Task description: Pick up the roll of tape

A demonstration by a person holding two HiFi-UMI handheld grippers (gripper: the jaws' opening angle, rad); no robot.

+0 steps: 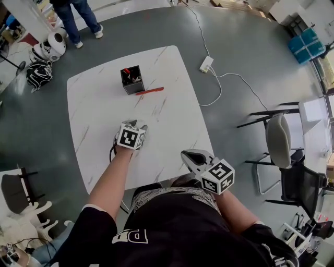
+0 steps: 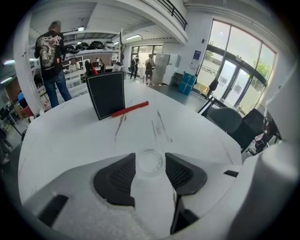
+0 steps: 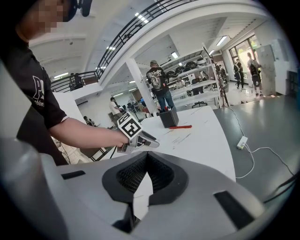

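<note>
A clear roll of tape (image 2: 150, 161) lies flat on the white marble table (image 1: 99, 109), and in the left gripper view it fills the gap between the two dark pads. My left gripper (image 2: 150, 165) is shut on it, with a pad touching each side. From the head view the left gripper (image 1: 139, 125) points down at the table's middle and hides the roll. My right gripper (image 1: 189, 155) hovers at the table's near right edge with its jaws shut on nothing; its pads (image 3: 140, 171) meet. The right gripper view also shows the left gripper (image 3: 137, 136).
A black pen holder (image 1: 132, 79) stands at the far side of the table, with a red pen (image 1: 149, 91) lying beside it. On the floor to the right run a power strip (image 1: 206, 64) and its cable. A grey chair (image 1: 279, 140) stands right; a person (image 1: 78, 15) stands far left.
</note>
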